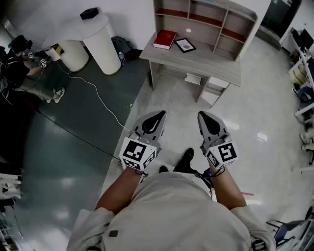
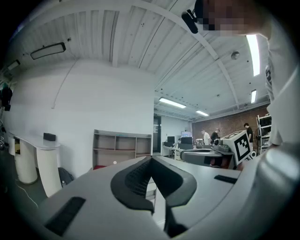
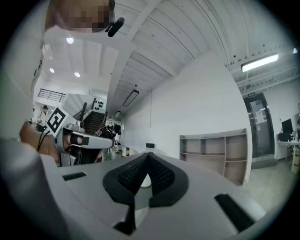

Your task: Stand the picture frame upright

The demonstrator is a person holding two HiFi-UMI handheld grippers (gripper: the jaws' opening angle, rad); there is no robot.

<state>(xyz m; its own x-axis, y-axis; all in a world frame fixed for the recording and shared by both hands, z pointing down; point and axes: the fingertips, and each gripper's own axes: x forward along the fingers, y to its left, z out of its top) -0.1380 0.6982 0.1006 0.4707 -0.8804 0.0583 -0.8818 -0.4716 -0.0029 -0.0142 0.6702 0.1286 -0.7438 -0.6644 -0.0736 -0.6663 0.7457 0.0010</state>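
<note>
approach step: picture frame [image 1: 185,45] flat on the desk, not yet reached

frame lies face up on the desk [image 1: 216,66], just beside a red book [image 1: 165,38], below the shelves [image 1: 206,14]. left gripper [image 1: 160,114] and right gripper [image 1: 202,114] are held level in front of the body, well apart from the desk, jaws of both pressed together with nothing between them. judged: task not started. next move calls for walking up to the desk, spreading one pair of jaws, taking the frame by an edge, then tipping it up; whether it has a back stand cannot be told.
</note>
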